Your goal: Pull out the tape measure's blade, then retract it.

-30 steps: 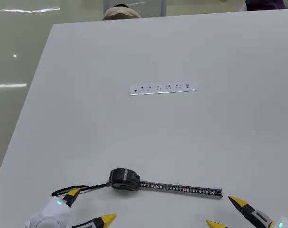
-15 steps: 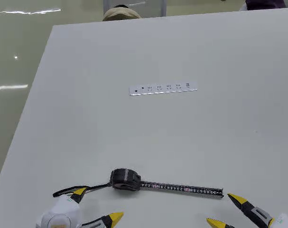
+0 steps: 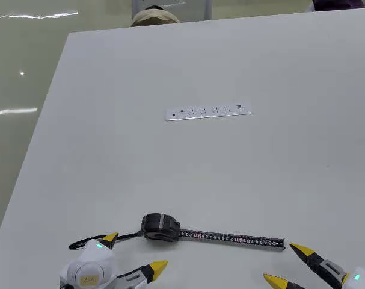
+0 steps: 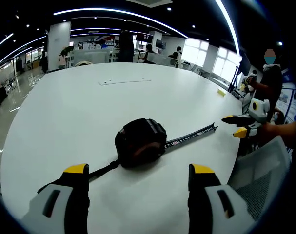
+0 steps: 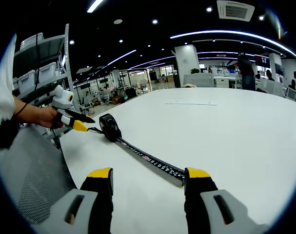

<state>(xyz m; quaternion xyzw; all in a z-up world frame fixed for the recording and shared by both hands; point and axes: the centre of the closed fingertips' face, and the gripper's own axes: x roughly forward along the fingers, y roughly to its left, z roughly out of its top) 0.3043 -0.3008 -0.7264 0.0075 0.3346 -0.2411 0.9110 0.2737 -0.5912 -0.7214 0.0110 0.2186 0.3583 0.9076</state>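
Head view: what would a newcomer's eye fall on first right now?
The black tape measure lies near the front edge of the white table, with its blade pulled out flat to the right. An open gripper waits at each end: the left gripper by the case, the right gripper by the blade's tip. Farther back lies a white power strip.

1. The left tongs (image 3: 136, 250) are cut off by the head view's bottom edge, behind the yellow tips and the front of the white body.
2. The right tongs (image 3: 280, 261) are cropped at the bottom right corner.
3. The blade (image 3: 230, 239) carries numerals too small to read.
4. The socket strip (image 3: 208, 112) has markings too small to tell.
5. The strap (image 3: 80, 244), near the tabletop's (image 3: 170, 168) near edge, is partly covered by a left tip.
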